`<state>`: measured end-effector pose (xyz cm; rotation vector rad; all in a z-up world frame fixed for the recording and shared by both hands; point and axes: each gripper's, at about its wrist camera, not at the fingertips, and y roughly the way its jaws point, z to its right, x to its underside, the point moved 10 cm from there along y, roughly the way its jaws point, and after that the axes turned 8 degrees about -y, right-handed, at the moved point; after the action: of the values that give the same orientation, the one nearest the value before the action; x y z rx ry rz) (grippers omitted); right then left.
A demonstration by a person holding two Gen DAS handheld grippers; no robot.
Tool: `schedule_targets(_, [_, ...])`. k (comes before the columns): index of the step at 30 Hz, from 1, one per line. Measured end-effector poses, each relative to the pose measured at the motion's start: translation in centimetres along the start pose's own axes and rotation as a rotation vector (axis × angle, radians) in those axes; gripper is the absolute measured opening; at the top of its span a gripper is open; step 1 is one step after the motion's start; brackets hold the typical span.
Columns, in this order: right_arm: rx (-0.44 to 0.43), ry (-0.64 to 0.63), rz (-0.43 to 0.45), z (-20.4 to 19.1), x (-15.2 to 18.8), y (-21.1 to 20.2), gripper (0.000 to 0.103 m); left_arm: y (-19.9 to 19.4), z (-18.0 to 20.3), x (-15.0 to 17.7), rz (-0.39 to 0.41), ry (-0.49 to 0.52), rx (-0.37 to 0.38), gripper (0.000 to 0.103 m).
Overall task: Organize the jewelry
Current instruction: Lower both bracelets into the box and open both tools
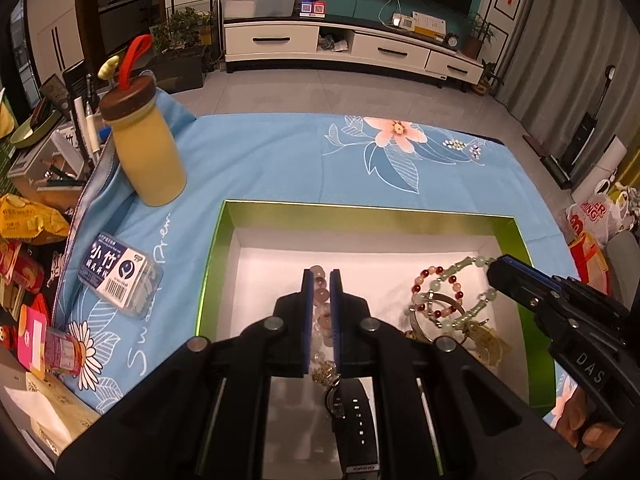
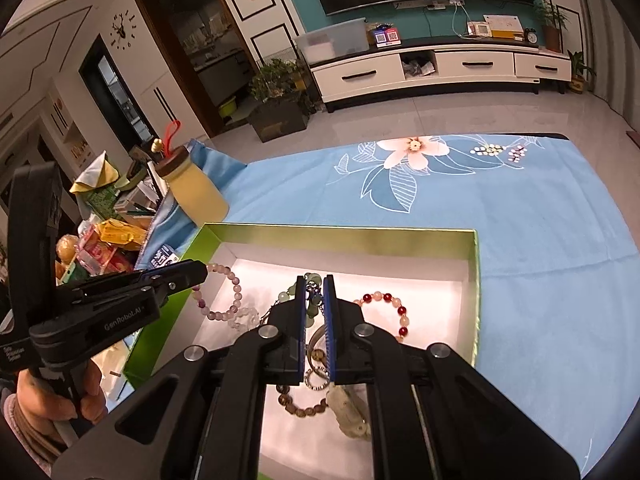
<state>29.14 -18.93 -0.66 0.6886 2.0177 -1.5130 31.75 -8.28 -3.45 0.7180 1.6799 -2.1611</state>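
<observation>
Green-walled cardboard box (image 1: 224,240), white matte floor, on blue floral cloth (image 1: 280,160) over surface; wide bare cloth toward far edge. Inside: pale round-bead bracelet (image 2: 236,300), red-and-green bead bracelet (image 1: 440,292), black watch strap (image 1: 356,416), metal rings. Left hand-held gripper (image 1: 321,280) over pale beads, right hand-held gripper (image 2: 312,284) over green beads; both nearly closed, grip unclear.

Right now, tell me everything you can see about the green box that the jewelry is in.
The green box is an open, shallow rectangular tray, apparently cardboard, with glossy lime-green walls and a white floor. It sits flat on the blue floral cloth, near a yellow bottle. Inside lie several bead bracelets, a metal ring and a black strap. Both grippers are above it, jaws shut.
</observation>
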Motion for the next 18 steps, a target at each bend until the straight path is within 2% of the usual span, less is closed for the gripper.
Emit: schedule_targets(18, [0.057, 0.011, -0.062, 1.3, 0.0, 2.4, 0.008, 1.7, 0.1, 0.8, -0.042, 0.015, -0.028, 0.008])
